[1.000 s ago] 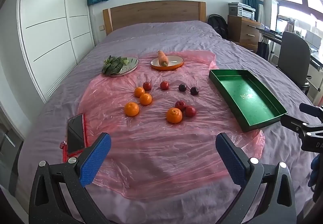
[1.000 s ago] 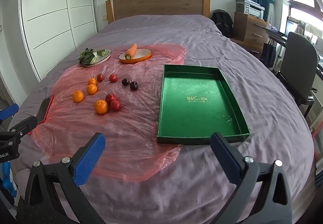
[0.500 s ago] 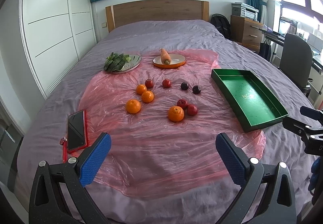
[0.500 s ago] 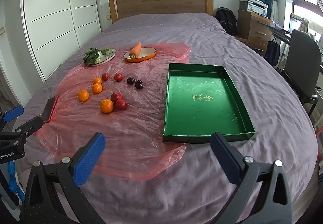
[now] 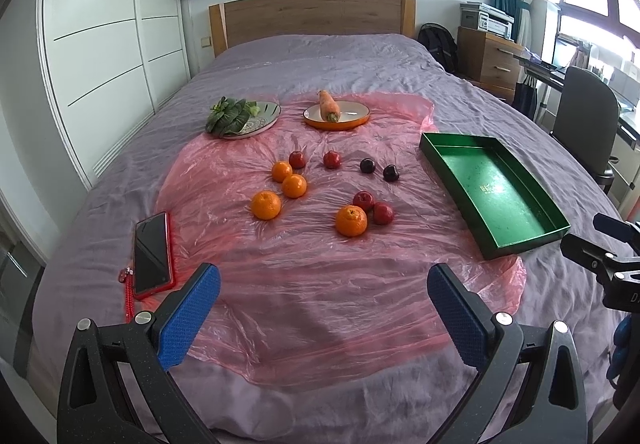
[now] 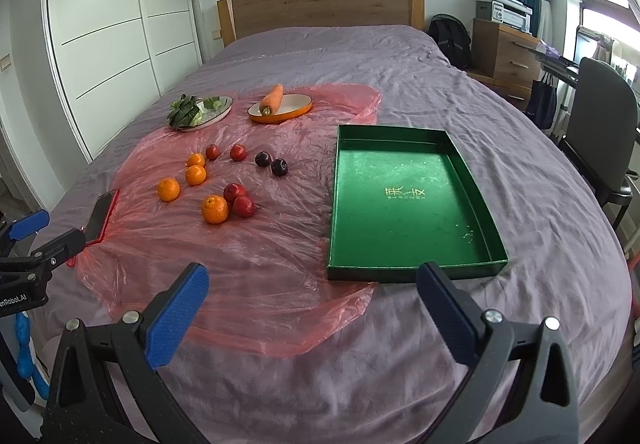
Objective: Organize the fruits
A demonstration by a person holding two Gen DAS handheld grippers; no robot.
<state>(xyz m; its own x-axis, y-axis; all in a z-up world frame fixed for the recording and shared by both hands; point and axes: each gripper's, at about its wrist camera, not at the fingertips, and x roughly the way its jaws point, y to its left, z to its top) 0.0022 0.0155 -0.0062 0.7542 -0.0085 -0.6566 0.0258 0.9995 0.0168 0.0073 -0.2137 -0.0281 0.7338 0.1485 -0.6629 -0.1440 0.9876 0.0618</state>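
- The left hand-held gripper [image 5: 323, 306] is spread wide with nothing in it. It hangs over the near edge of the pink plastic sheet [image 5: 320, 284].
- The right hand-held gripper [image 6: 312, 302] is spread wide too and holds nothing. It hangs over the bed [image 6: 440, 364], just in front of the green tray [image 6: 404, 199].
- The green tray has no fruit inside. It sits to the right of the fruit, with its near left corner on the pink sheet.
- Four oranges lie on the sheet: three in a bunch on the left [image 5: 265, 205] and one nearer the middle [image 5: 351, 220].
- Four red apples lie there: two at the back [image 5: 297, 159] and two touching the middle orange [image 5: 363, 200].
- Two dark plums [image 5: 367, 165] sit side by side between the apples and the tray.
- Two plates stand at the far end of the sheet. The orange plate [image 5: 352, 119] holds one carrot [image 5: 329, 106]. The grey plate [image 5: 262, 119] holds green leaves [image 5: 228, 115].
- One phone in a red case [image 5: 151, 254] lies at the left edge of the sheet.
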